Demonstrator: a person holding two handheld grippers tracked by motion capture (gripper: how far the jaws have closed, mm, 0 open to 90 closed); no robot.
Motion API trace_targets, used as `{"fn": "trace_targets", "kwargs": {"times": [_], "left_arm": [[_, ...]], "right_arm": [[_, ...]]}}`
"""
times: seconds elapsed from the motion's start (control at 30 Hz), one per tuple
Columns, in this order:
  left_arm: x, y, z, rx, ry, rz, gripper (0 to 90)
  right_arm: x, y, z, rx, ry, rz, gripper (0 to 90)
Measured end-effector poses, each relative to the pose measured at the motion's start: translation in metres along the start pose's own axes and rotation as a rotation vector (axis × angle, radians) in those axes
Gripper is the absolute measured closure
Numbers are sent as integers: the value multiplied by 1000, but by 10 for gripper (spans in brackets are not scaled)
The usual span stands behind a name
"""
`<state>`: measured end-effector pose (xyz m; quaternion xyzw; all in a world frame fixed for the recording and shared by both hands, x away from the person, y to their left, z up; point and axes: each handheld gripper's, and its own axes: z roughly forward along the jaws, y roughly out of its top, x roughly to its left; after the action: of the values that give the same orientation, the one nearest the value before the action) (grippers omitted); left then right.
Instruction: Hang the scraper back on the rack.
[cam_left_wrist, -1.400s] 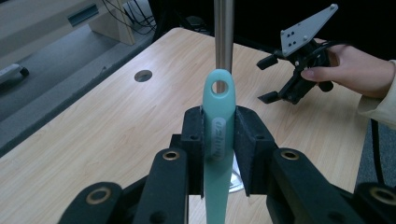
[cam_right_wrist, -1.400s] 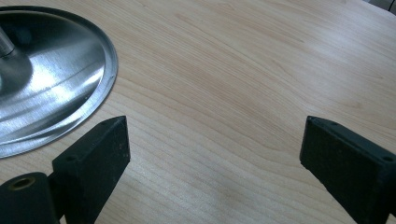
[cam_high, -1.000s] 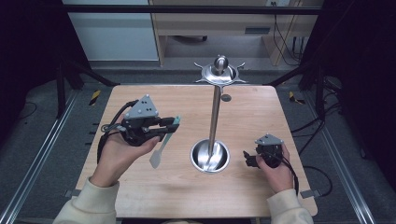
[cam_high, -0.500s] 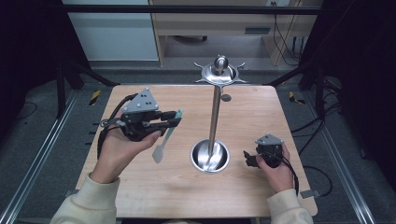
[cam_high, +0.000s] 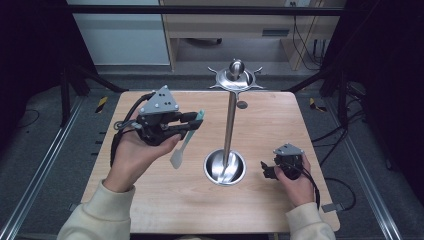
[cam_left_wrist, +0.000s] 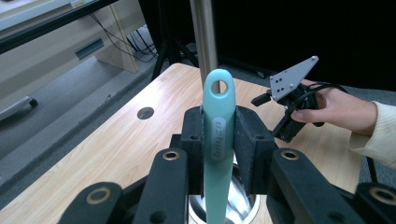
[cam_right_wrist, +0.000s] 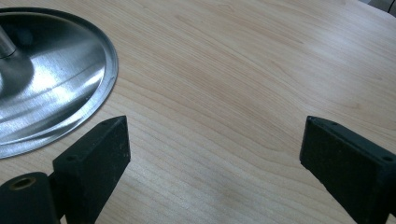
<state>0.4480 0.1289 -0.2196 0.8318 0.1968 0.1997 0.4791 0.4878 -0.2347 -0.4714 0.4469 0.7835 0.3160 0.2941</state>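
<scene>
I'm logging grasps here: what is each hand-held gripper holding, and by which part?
The left hand-held gripper clamps the teal spatula by its handle, just below the hanging hole. The right hand-held gripper is open, holding nothing.

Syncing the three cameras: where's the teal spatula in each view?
High view: teal spatula left of centre, clamped in the left gripper, blade hanging down over the table.
Left gripper view: centre, handle upright between the pads, hanging hole on top.
Right gripper view: not in it; the right gripper stands open over bare wood.
Shared landmark: the steel stand's round base.
</scene>
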Motion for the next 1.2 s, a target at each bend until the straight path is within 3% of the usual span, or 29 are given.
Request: {"fn": "trace_targets", "kwargs": {"times": [0.7,0.77,0.97,1.2], "left_arm": [[5,17,-4,-94,29,-31,742],[7,18,-5,-116,10,-54,742],[13,21,-7,-134,11,-74,742],[16,26,-10,-143,8,-78,742]], "right_arm": [[0,0,0,1,-2,-1,90],[-1,-1,0,-2,-1,-2,90],[0,0,0,0,-1,-1,90],[0,0,0,3,-1,-2,90]]}}
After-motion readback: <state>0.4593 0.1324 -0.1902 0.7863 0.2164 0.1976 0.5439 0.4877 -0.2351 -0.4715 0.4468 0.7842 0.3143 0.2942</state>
